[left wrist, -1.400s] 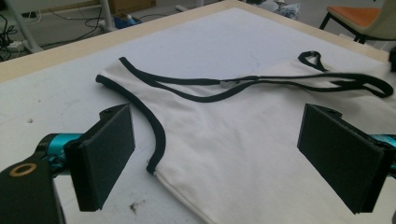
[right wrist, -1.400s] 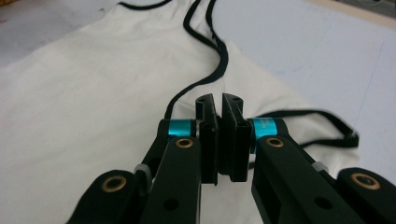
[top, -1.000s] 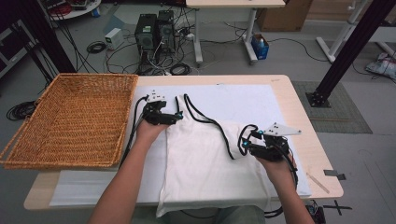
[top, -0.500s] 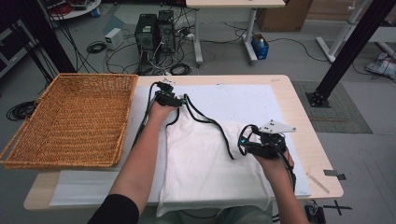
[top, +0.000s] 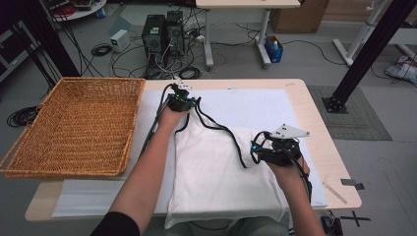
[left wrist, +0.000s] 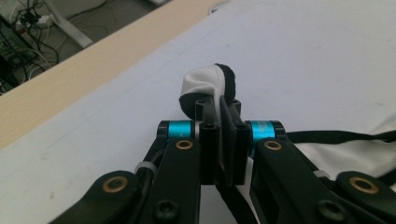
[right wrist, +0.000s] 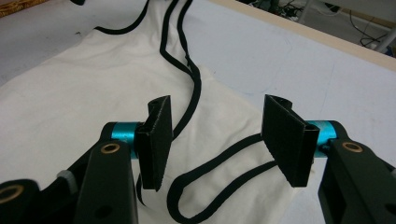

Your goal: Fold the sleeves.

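The left gripper (top: pixel 183 102) has gone forward across the table since the earlier frames, from the near part of the garment (top: pixel 216 172) up to its far left corner, and its jaws have just been closing; they now stand together, clamped on a fold of the white cloth and its black trim, which bulges out just past the tips in the left gripper view (left wrist: pixel 208 88). The right gripper (top: pixel 260 150) has kept its place at the right edge of the garment. Its jaws stand apart, and in the right gripper view (right wrist: pixel 224 140) a loop of the black strap (right wrist: pixel 219 179) lies on the cloth between them, with neither pad touching it. The garment lies flat on a white sheet (top: pixel 255 105) that covers most of the table (top: pixel 324 142), its near hem hanging a little over the front edge by the person. Two black straps (top: pixel 219 129) run from the left gripper's corner across the cloth towards the right gripper. A wicker basket (top: pixel 74 128) sits at the left end of the table, well apart from the garment, its near left part overhanging the edge.
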Demonstrator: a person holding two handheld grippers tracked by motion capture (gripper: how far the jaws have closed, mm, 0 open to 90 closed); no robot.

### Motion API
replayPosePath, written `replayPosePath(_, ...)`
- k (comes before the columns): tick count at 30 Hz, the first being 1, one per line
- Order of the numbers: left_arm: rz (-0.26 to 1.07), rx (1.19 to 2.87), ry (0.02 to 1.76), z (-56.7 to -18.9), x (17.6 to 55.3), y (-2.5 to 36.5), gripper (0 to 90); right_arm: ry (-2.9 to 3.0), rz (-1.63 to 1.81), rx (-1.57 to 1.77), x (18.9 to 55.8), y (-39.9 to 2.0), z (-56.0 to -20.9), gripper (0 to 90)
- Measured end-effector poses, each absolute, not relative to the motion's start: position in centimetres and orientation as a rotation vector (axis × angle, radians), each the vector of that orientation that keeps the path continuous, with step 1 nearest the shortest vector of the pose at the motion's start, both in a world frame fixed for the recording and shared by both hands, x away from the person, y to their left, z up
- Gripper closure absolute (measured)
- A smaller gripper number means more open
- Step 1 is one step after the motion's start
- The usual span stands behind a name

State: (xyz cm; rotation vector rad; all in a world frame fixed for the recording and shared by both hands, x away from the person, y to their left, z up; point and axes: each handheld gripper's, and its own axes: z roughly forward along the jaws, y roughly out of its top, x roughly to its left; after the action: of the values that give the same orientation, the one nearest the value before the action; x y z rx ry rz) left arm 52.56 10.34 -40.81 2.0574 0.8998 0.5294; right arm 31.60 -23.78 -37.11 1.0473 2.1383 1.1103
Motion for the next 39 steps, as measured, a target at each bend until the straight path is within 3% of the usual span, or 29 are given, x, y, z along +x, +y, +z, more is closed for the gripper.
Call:
replayPosePath(6,0.529,1.976,0.874,-39.4,49.2,11.8,86.1,2.141,1.124,1.044,31.9,-24.3,-36.7,44.8)
replayPosePath(14,0.556,1.861,0.797,-37.8,41.6,12.7,86.1,2.164,1.131,1.027,33.0,-25.0,-36.4,44.5)
replayPosePath(23,0.540,1.741,0.765,-38.9,33.4,13.6,85.2,2.198,1.135,1.023,33.7,-25.6,-37.5,44.1)
replayPosePath(24,0.536,1.731,0.757,-39.2,32.5,13.8,79.6,2.199,1.133,1.021,33.7,-25.8,-37.6,44.0)
replayPosePath(25,0.525,1.721,0.749,-39.3,31.8,14.1,67.9,2.199,1.133,1.023,33.7,-25.9,-37.7,43.9)
replayPosePath(28,0.546,1.668,0.746,-39.0,30.7,15.4,55.6,2.193,1.140,1.033,33.7,-26.4,-37.9,43.8)
replayPosePath(32,0.528,1.666,0.780,-38.6,31.6,16.3,52.1,2.199,1.138,1.047,33.7,-26.6,-38.2,43.4)
replayPosePath(39,0.410,1.744,0.811,-41.2,32.9,14.9,50.9,2.254,1.155,1.008,32.5,-25.4,-39.9,43.4)
